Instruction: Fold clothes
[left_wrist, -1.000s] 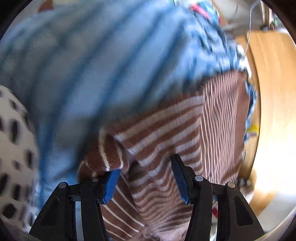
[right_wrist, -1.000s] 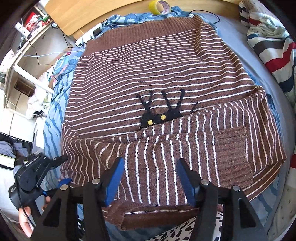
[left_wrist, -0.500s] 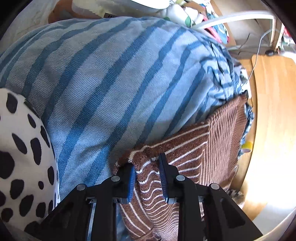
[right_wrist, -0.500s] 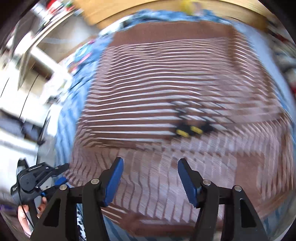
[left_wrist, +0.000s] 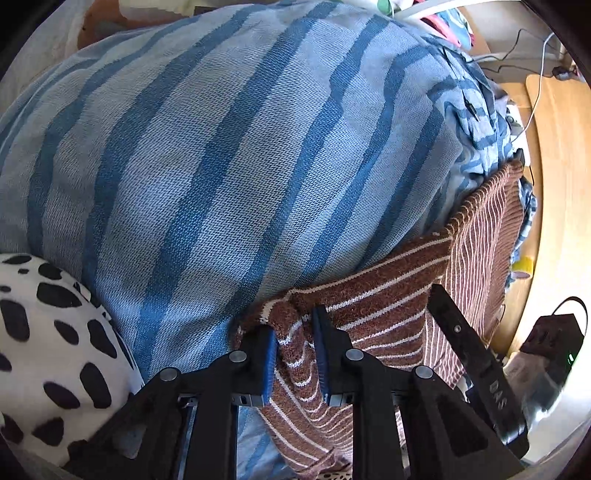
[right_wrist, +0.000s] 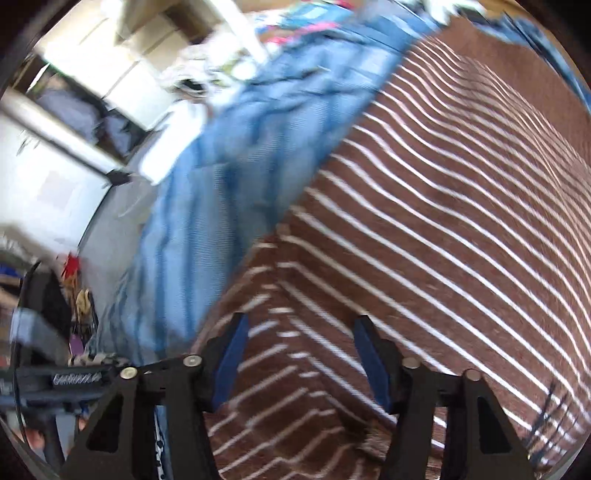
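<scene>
One brown sweater (left_wrist: 388, 299), thin white stripes, spread over blue bedding (left_wrist: 221, 166); left gripper (left_wrist: 295, 354) closing on bunched corner; right gripper (right_wrist: 299, 354) narrowing, grasping nothing.

Bright daylight; left view sharp, right view motion-blurred, edges warped.

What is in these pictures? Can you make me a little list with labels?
garment: brown sweater with thin white stripes, lying on the bedding
bedding: blue striped sheet
left tool: closing on a bunched corner of the sweater
right tool: jaws apart over the sweater's edge, closing, not gripping; view blurred
also there: spotted black-and-white fabric, wooden board
</scene>
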